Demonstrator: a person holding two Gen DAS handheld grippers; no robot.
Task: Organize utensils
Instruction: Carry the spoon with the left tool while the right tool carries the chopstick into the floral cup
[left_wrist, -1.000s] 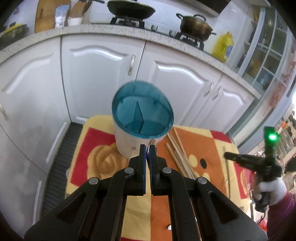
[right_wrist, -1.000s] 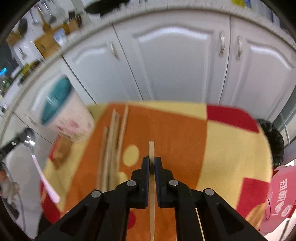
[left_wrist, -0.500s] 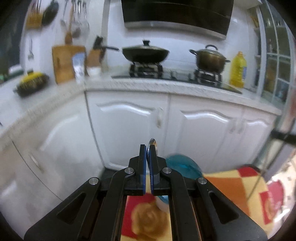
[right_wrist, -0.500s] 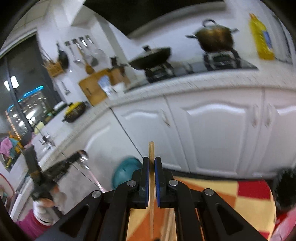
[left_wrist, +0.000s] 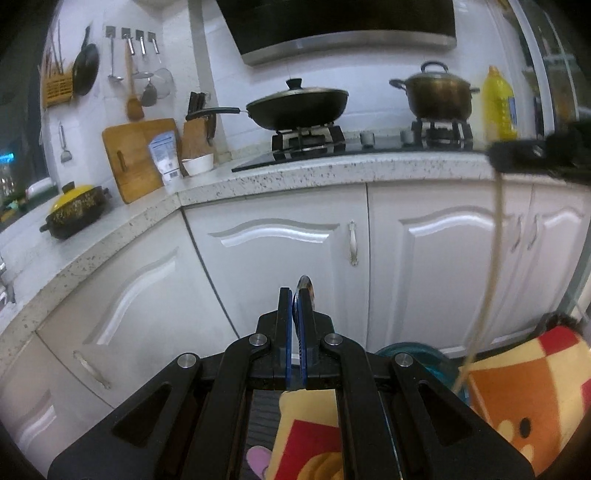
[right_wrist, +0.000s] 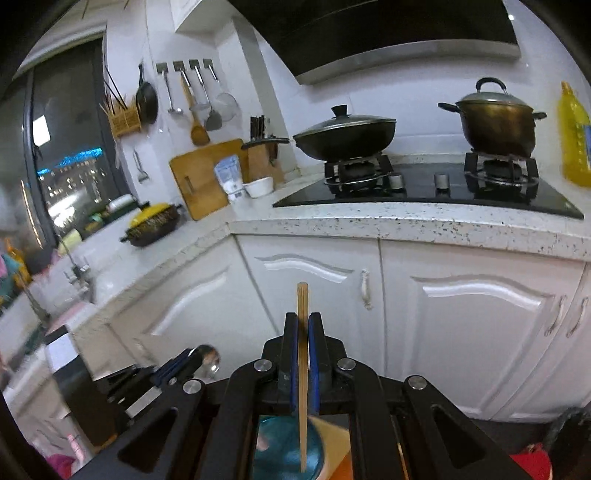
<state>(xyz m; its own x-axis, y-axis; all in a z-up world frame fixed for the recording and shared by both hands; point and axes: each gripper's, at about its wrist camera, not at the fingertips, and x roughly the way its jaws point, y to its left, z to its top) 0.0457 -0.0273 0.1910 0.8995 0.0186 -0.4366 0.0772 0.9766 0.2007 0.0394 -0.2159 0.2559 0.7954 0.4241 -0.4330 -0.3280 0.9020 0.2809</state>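
Note:
My left gripper (left_wrist: 295, 295) is shut on a metal spoon (left_wrist: 306, 290), whose bowl pokes up past the fingertips. In the right wrist view the same left gripper (right_wrist: 173, 369) and the spoon (right_wrist: 208, 360) sit low on the left. My right gripper (right_wrist: 303, 321) is shut on a wooden chopstick (right_wrist: 302, 295). The chopstick's lower end hangs over the mouth of the teal-rimmed utensil holder (right_wrist: 277, 450). From the left wrist view, the right gripper (left_wrist: 532, 157) is high on the right with the chopstick (left_wrist: 491, 277) dangling toward the holder (left_wrist: 421, 356), which is mostly hidden behind my fingers.
An orange, yellow and red patterned cloth (left_wrist: 524, 391) covers the low table under the holder. White cabinet doors (left_wrist: 288, 258) stand close ahead. On the speckled counter (right_wrist: 406, 225) are a lidded wok (right_wrist: 347, 136), a pot (right_wrist: 495, 118), an oil bottle (left_wrist: 498, 107) and a cutting board (left_wrist: 136, 158).
Both grippers have risen off the table and tilted up, so the counter and stove fill both views. The chopstick came up from the cloth and now hangs over the holder.

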